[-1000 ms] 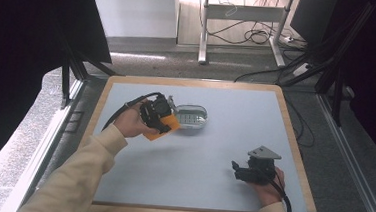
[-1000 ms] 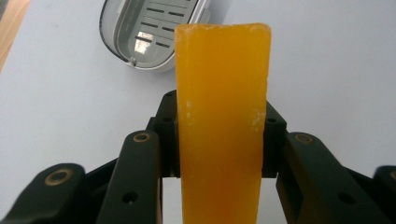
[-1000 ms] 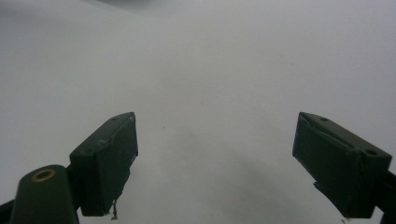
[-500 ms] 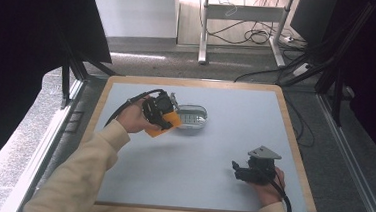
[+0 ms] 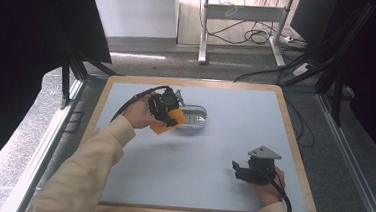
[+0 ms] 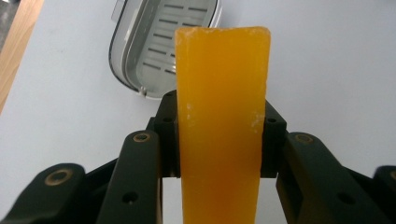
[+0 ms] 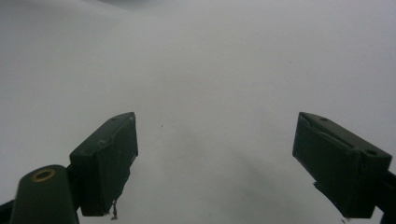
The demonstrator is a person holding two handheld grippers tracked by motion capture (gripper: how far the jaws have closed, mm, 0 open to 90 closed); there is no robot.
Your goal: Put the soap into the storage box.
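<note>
the table [image 5: 213, 153], a pale blue-grey sheet in a wooden frame, carries little: a clear soap dish [image 5: 193, 118] at about 10 o'clock from its middle, lid swung open, slotted tray bare inside [image 6: 161, 39]. the left gripper [image 5: 164, 109] hangs just beside the dish on its 9 o'clock side, jaws pinching the orange bar of soap [image 6: 222, 121] by its two long flanks, so the bar juts forward past the pads, its free end over the dish's near rim. to seat it well, i judge the bar should be turned until its long side runs with the tray's long side, lowered flat rather than end first, and let go only when it rests on the slots; soap is slick and may slide in the grip. the right gripper [image 5: 251, 171] rests at 4 o'clock, well apart, jaws spread on nothing [image 7: 215, 154]. it could steady the dish, which looks light, though that is hard to tell from here.
</note>
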